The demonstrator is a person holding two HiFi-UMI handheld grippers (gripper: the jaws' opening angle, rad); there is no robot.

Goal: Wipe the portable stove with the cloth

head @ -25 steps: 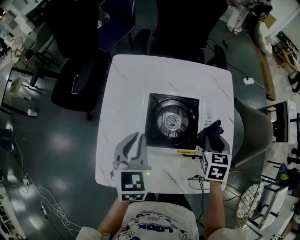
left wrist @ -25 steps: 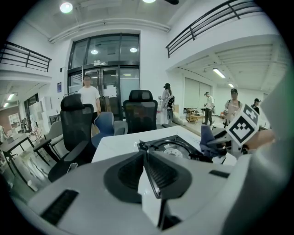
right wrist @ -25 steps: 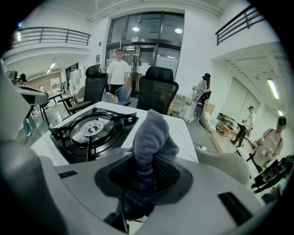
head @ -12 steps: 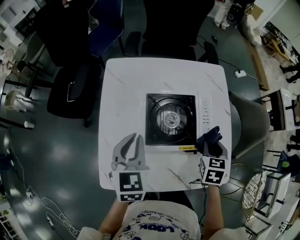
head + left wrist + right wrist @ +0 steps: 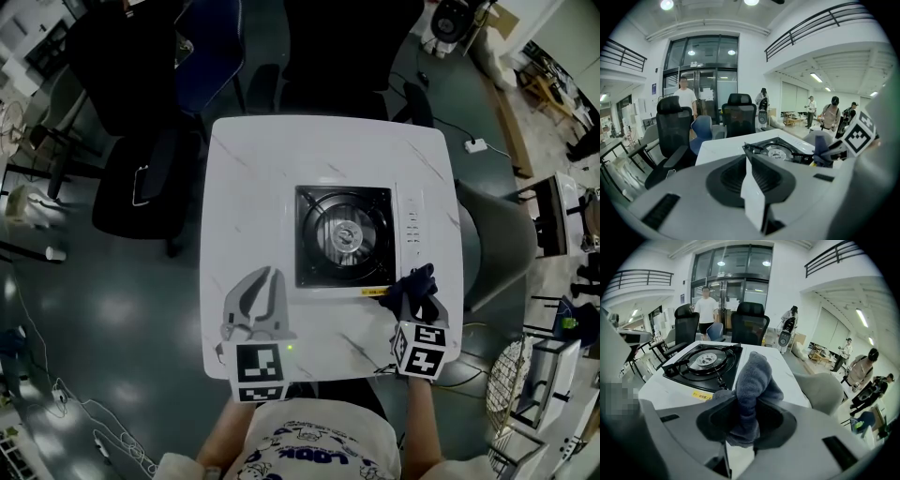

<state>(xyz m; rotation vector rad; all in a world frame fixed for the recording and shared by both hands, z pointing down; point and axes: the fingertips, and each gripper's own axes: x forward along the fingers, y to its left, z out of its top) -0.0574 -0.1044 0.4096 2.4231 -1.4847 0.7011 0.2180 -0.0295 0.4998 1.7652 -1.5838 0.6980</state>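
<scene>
Looking down, head view: portable stove stands mid-table. The left gripper is near its front-left corner, the right gripper at its front-right corner with the dark cloth. Left gripper view: jaws pressed together, nothing between. Right gripper view: jaws pinch the bunched cloth, stove just beyond.
</scene>
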